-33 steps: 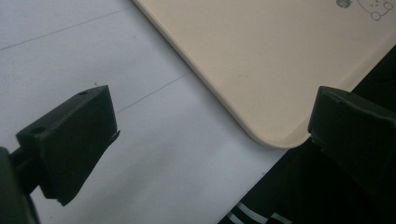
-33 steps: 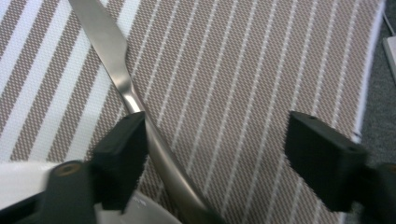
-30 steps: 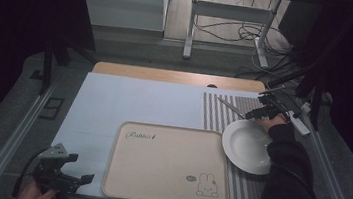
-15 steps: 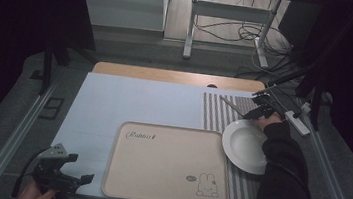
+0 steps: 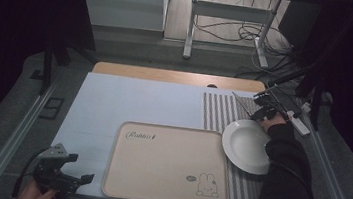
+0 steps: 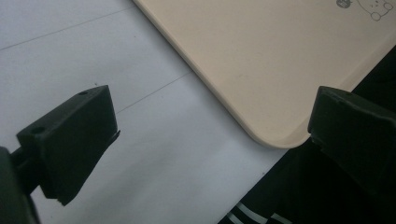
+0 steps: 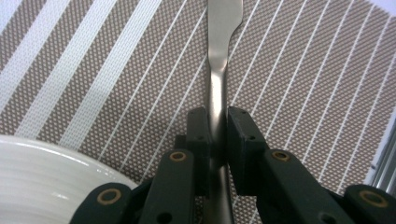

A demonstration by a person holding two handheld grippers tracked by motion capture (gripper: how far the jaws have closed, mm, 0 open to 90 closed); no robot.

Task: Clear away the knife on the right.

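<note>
My right gripper (image 5: 259, 112) is at the table's far right, over the striped placemat (image 5: 218, 112). Its jaws have just been closing and now pinch the handle of a flat metal utensil (image 7: 223, 28), which points away from them over the placemat (image 7: 116, 70). In the high view the utensil (image 5: 242, 102) slants up-left from the hand. A white plate (image 5: 247, 147) lies just in front of that gripper, and its rim (image 7: 32, 172) shows at lower left in the right gripper view. My left gripper (image 5: 72, 180) stands open and holds nothing at the near left corner, beside the beige tray (image 5: 167, 164).
The tray's rounded corner (image 6: 261, 56), printed with a rabbit, lies between the left gripper's (image 6: 212, 116) jaws but farther off. The white table top (image 5: 128, 104) has a wooden strip (image 5: 177, 76) along its back edge. Metal rails flank the table, and cables lie on the floor beyond.
The utensil's far tip and the right hand have shifted slightly back and to the right. The plate, the tray and the left gripper have not moved.
</note>
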